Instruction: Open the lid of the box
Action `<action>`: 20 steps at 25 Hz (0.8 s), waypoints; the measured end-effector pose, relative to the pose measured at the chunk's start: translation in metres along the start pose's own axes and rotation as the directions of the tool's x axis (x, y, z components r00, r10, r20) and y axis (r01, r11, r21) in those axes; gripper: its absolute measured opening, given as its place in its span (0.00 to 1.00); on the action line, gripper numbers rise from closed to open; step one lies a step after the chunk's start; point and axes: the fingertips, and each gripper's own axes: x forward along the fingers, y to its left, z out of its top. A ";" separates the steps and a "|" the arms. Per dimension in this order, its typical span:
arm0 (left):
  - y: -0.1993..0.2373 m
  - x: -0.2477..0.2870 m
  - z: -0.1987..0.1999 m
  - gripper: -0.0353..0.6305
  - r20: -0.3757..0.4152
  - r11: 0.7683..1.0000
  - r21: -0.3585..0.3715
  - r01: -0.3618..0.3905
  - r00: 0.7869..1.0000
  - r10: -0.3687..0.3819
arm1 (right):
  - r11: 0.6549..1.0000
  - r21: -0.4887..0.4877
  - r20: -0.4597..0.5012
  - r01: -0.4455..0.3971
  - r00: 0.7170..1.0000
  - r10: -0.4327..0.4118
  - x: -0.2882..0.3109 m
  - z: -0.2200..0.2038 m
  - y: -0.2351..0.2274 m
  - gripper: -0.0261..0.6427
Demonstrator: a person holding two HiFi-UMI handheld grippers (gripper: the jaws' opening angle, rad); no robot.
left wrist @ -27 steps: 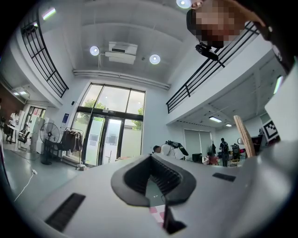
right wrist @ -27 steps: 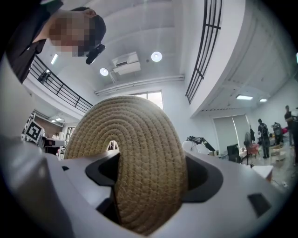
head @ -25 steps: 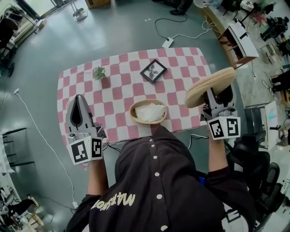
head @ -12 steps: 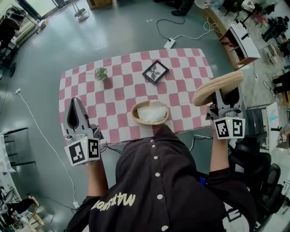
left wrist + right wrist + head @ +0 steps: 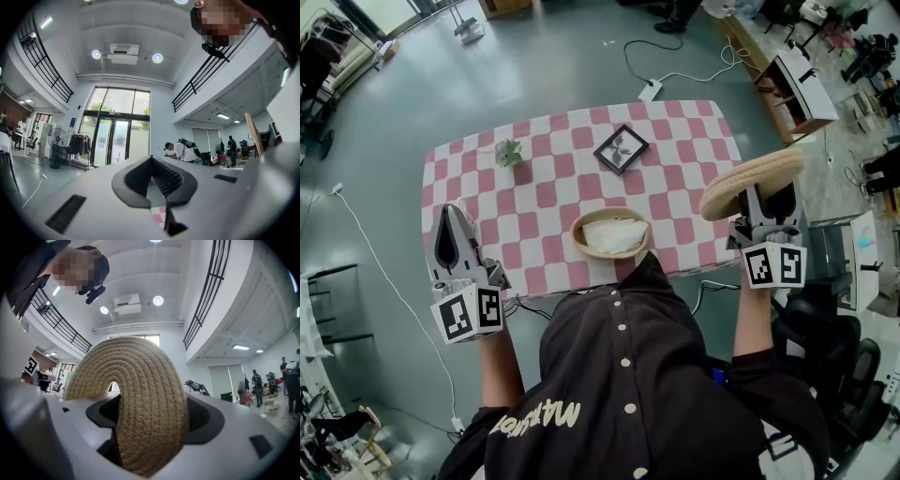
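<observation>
Left gripper (image 5: pixel 448 212) shifted left, closed empty, right gripper (image 5: pixel 759 199) clamps lid (image 5: pixel 750 181), box (image 5: pixel 574 234) open overhead

Place: a tall, open hall used as a lab-like workspace.
Floor: bare grey floor (image 5: pixel 553 66) around a checked-cloth bench (image 5: pixel 675 169); a power strip (image 5: pixel 648 89) on its cable lies beyond the left tongs (image 5: pixel 450 217) and right tongs (image 5: pixel 759 199).
Ahead of the left tongs: glass entrance doors (image 5: pixel 115 140), standing fan (image 5: pixel 57 138), clothes rack (image 5: pixel 79 143), people at desks (image 5: pixel 180 151).
Above the right tongs: mezzanine railing (image 5: pixel 211 291), round ceiling lights (image 5: pixel 158 300).
Right of the right tongs: cluttered desks (image 5: pixel 802 80).
</observation>
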 end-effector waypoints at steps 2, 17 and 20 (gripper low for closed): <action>0.000 0.000 0.000 0.07 0.001 1.000 -0.002 -0.002 1.000 0.002 | 1.000 0.006 0.004 -0.002 1.000 0.002 0.000 0.000 -0.001 0.62; -0.009 -0.005 0.002 0.07 0.003 1.000 0.000 0.012 1.000 -0.012 | 0.999 0.002 -0.008 -0.039 0.999 0.039 -0.002 -0.003 0.011 0.62; -0.011 -0.007 0.003 0.07 0.004 1.000 -0.001 0.013 1.000 -0.013 | 0.999 0.005 -0.010 -0.045 0.999 0.045 -0.004 -0.004 0.012 0.62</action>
